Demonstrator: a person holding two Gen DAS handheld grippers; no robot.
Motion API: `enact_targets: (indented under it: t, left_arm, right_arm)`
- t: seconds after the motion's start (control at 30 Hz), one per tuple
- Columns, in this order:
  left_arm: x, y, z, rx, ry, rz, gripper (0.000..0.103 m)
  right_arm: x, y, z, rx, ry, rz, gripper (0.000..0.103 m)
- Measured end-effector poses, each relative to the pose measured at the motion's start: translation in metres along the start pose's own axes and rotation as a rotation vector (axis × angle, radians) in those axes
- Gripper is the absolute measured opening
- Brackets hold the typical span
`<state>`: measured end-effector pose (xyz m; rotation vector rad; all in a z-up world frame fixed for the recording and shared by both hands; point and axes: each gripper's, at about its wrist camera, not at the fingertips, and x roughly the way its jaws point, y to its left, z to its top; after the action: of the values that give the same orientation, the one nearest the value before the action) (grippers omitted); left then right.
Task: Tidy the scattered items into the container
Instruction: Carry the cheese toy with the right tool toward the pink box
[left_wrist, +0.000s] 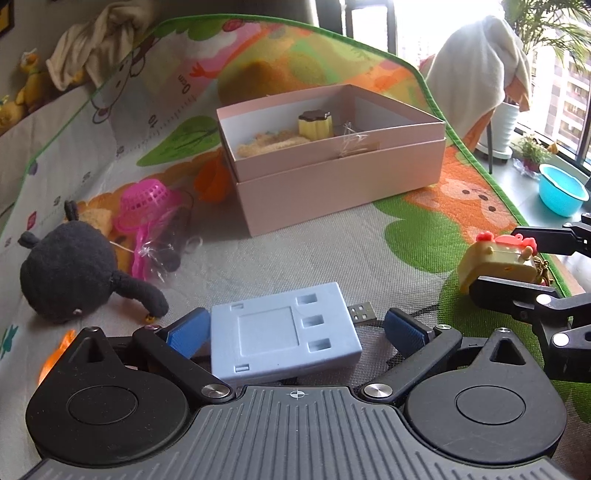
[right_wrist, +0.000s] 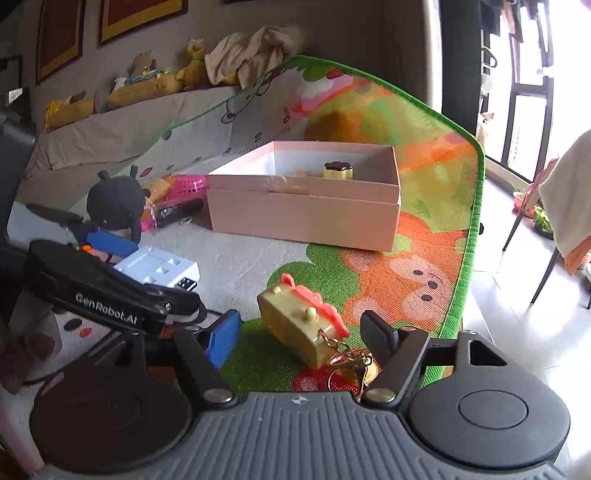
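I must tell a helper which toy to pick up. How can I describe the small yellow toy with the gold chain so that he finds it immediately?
Start at the pink box on the play mat. Nearer than the box, on the green patch, a small yellow block toy lies between the open right claw's fingers. Only it has a red frill and a gold key chain.

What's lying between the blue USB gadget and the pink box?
Nothing: in the left wrist view, only bare grey mat separates the light blue USB device from the pink box.
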<state>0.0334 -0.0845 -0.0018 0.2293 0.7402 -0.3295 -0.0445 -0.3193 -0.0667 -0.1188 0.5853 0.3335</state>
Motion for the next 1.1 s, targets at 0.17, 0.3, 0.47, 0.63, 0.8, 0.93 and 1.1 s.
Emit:
enact_targets:
  t: [0.17, 0.3, 0.47, 0.63, 0.8, 0.93, 1.1]
  left_arm:
    - [-0.006, 0.006, -0.002, -0.021, -0.003, 0.005, 0.103]
    - [-0.008, 0.005, -0.003, -0.032, -0.007, -0.014, 0.103]
    - [-0.012, 0.005, -0.005, -0.051, -0.011, -0.021, 0.103]
    - [-0.009, 0.003, -0.003, -0.074, -0.009, -0.010, 0.103]
    - [0.002, -0.002, 0.002, -0.058, 0.009, 0.015, 0.103]
    - [0.002, -0.002, 0.003, -0.050, 0.002, 0.016, 0.102]
    - [-0.003, -0.004, 0.001, -0.025, -0.002, 0.003, 0.096]
  right_arm:
    - [-0.001, 0.001, 0.002, -0.067, -0.006, -0.128, 0.080]
    - [0.001, 0.002, 0.008, -0.004, 0.002, -0.067, 0.080]
    - [0.011, 0.012, 0.008, -0.040, 0.033, -0.057, 0.044]
    - [0.009, 0.008, 0.005, -0.018, 0.038, -0.049, 0.031]
    - [0.007, 0.007, 0.004, -0.017, 0.028, -0.045, 0.029]
    - [0.004, 0.006, 0.004, -0.014, 0.023, -0.036, 0.028]
    - [-0.002, 0.007, 0.008, -0.021, 0.004, -0.030, 0.028]
